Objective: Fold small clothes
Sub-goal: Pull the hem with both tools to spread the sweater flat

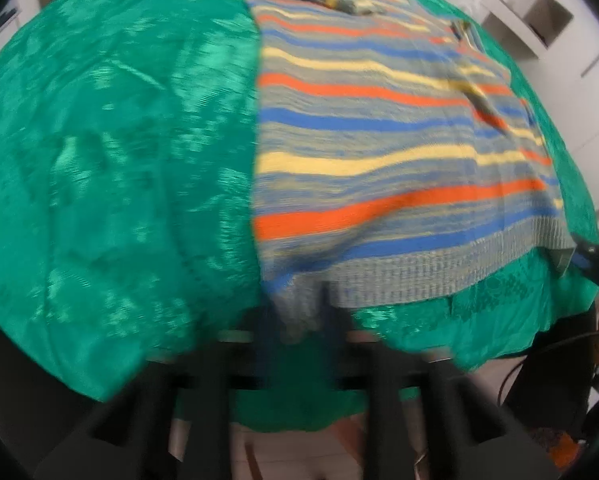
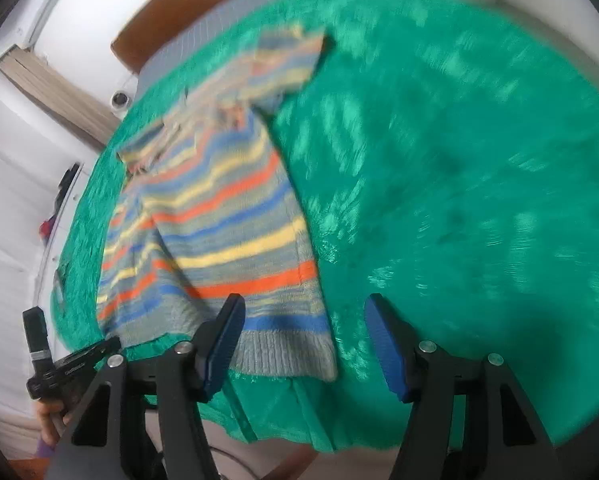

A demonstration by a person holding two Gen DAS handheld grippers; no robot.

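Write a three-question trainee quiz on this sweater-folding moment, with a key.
1. True or false: the right gripper is open with nothing between its fingers.
2. What does the left gripper pinch? A) the striped sweater at its ribbed hem B) a sleeve C) the green cover
3. Fill in: the sweater lies on a ____ cover.

Key: 1 true; 2 A; 3 green.

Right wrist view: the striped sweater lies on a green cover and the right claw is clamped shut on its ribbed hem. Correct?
Not quite. The right claw is open, its blue pads spread wide with nothing between them, as the right wrist view shows. The striped sweater does lie on the green cover, with its ribbed hem nearest the claw.
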